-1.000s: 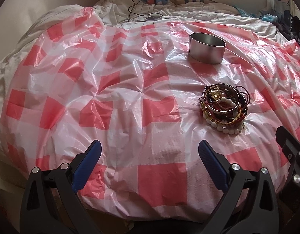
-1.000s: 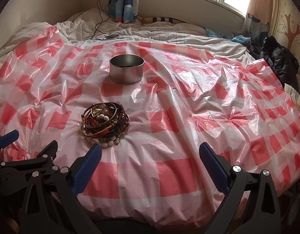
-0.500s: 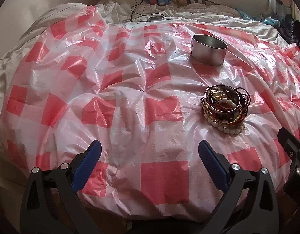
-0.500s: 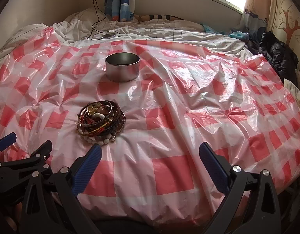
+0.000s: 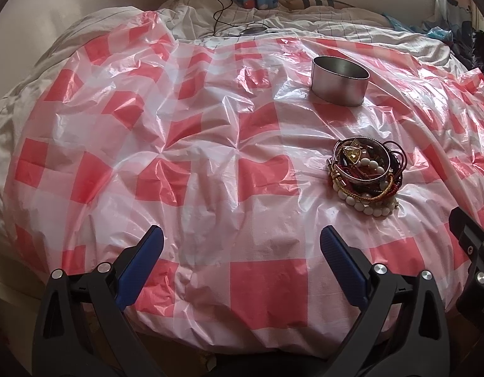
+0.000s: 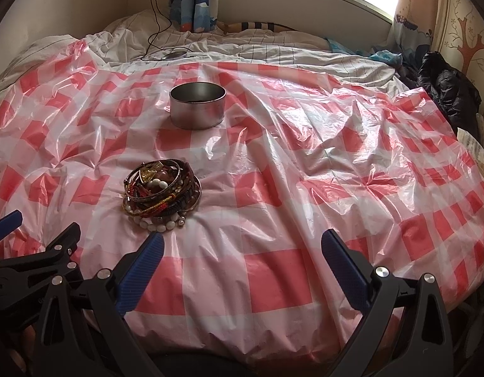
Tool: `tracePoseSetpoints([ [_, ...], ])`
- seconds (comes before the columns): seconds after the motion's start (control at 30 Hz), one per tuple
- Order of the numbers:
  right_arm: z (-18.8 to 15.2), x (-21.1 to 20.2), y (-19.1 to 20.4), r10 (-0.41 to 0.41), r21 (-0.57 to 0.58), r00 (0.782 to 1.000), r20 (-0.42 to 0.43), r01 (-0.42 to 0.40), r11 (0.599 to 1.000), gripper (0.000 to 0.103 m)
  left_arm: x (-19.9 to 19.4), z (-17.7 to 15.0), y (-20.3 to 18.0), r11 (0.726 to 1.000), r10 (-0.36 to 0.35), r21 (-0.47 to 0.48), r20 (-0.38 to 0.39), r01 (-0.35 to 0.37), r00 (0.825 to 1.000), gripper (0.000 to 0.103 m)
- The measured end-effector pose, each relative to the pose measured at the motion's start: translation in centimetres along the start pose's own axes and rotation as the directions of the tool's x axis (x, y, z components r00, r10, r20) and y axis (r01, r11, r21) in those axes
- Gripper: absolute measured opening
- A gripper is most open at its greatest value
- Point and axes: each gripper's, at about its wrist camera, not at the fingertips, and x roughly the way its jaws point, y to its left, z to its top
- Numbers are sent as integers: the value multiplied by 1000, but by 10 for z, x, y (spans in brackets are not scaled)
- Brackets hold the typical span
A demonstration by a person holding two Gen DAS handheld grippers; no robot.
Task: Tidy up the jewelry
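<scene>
both grippers, left point(image 5: 240, 267) & right point(image 6: 242, 267), gape wide, holding nothing. jewelry pile point(image 6: 161, 194) sits on checked plastic sheet point(image 6: 304, 172), near side of empty metal tin point(image 6: 197, 105), prob its destination, well apart.

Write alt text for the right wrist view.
A tangled pile of bracelets lies on a red-and-white checked plastic sheet spread over a bed, with an open round metal tin standing apart behind it. The right tool is open in the foreground, holding nothing; the left tool shows at the left edge.
</scene>
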Motion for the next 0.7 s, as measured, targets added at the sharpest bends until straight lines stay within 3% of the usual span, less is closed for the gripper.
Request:
tracePoseSetpoints([
  [0.23,-1,0,1,0,-4,1000,-4,0,1000,96,1,1,0,1000,-7,-7,-12,7,1000,96],
  [0.33,1,-2,0,79,-11,997,3,-79,997,96,8,5,0,994,-108,9,-57,108,993,96],
  [0.37,1,-9,-5,128,-4,991,41,-128,992,96,9,7,1,991,-133,8,-57,133,990,96],
  [0.43,0,-34,-19,167,13,966,199,-173,985,96,6,11,4,989,-149,1,-32,149,988,96],
  [0.5,0,-54,-33,222,-24,915,337,-227,974,96,4,16,4,985,-174,-3,-7,174,985,96],
  [0.53,3,-54,-35,240,-56,902,359,-236,970,96,4,18,3,982,-189,-2,3,189,982,96],
  [0.57,4,-46,-36,255,-100,902,350,-234,967,96,5,19,1,979,-203,-2,6,203,979,96],
  [0.6,8,-32,-36,250,-151,926,283,-214,965,96,8,22,-1,975,-221,-7,-9,221,975,96],
  [0.67,13,-13,-39,177,-150,956,232,-144,978,96,16,24,-6,976,-218,-27,-25,217,976,96],
  [0.7,12,-7,-46,171,-122,956,238,-145,982,96,20,24,-8,977,-211,-23,-37,211,977,96],
])
